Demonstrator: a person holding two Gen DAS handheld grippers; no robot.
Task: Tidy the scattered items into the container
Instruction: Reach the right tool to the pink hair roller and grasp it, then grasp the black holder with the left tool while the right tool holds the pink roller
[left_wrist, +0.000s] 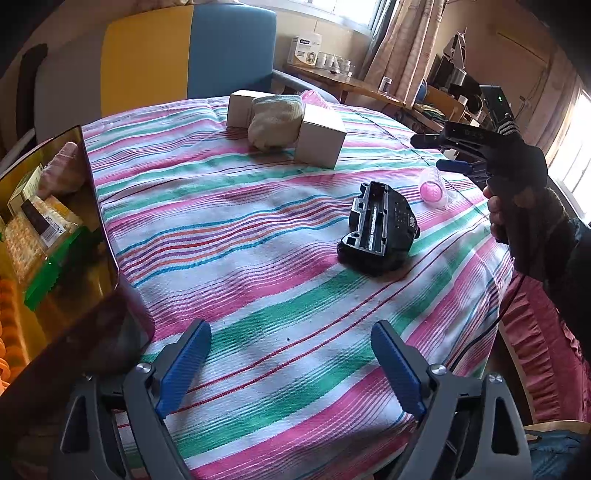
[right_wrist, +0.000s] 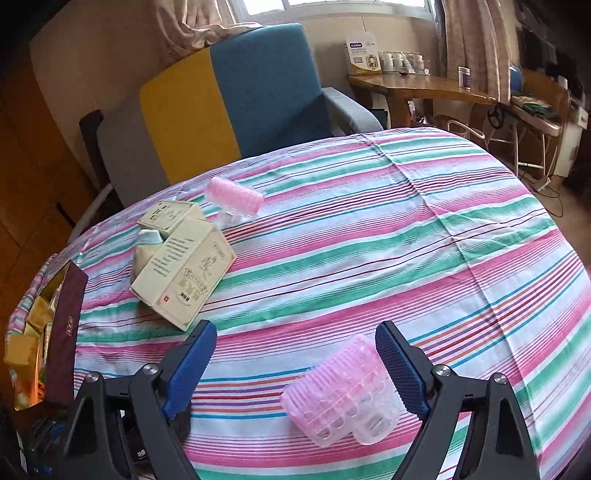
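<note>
Black plastic part (left_wrist: 378, 230) upside down mid-cloth, pink hair roller (right_wrist: 343, 397) lying nearer, cream boxes (right_wrist: 184, 273) beyond

Left gripper (left_wrist: 291, 363): jaws spread wide, blue ribbed pads (left_wrist: 183, 369) apart, nothing between them, pointed steeply downward. Right gripper (right_wrist: 295, 369): jaws wide, not pressing on anything, angled downward. From the left wrist view, right gripper (left_wrist: 441, 151) seen side-on at the far right, carried in a dark-gloved hand (left_wrist: 517, 184) wrapped round its grip, bare fingertips (left_wrist: 493, 206) showing, dark sleeve (left_wrist: 561, 251) behind.
</note>
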